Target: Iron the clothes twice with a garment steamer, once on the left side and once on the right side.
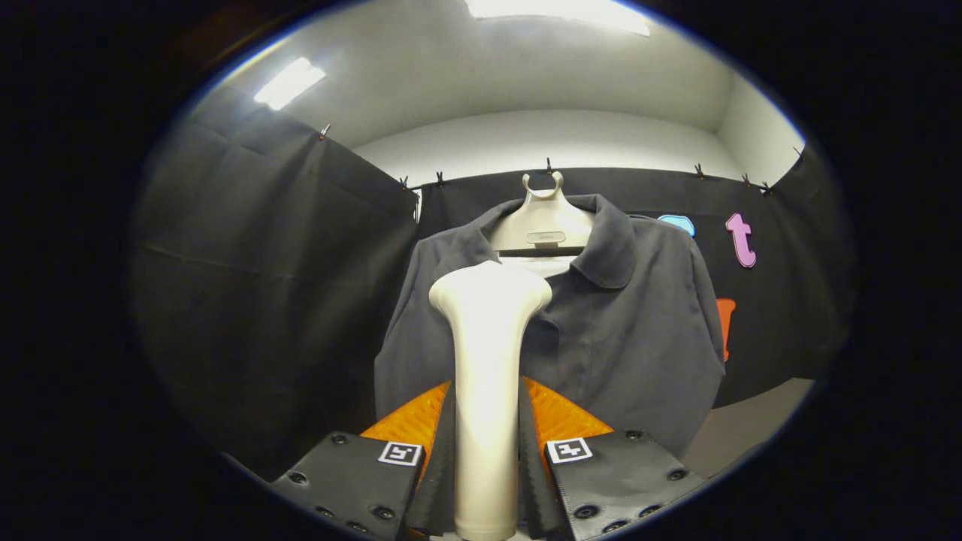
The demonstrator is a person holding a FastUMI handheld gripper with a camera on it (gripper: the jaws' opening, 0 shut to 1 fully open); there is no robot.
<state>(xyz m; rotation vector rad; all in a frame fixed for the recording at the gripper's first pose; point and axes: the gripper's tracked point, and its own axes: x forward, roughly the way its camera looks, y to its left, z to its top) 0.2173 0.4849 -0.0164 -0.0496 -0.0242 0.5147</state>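
Gripper (pixel 487 421) pointed level at the dark grey collared shirt (pixel 631 330), fingers clamped on both sides of the cream plastic garment steamer's handle (pixel 485 421), held upright. Steamer head sits at the shirt's chest, just below the collar. Shirt hangs on a beige plastic hanger (pixel 543 218) against the booth wall.

black cloth wall (pixel 248 285) | ceiling lights (pixel 289 81) | pale floor, perhaps (pixel 744 428)
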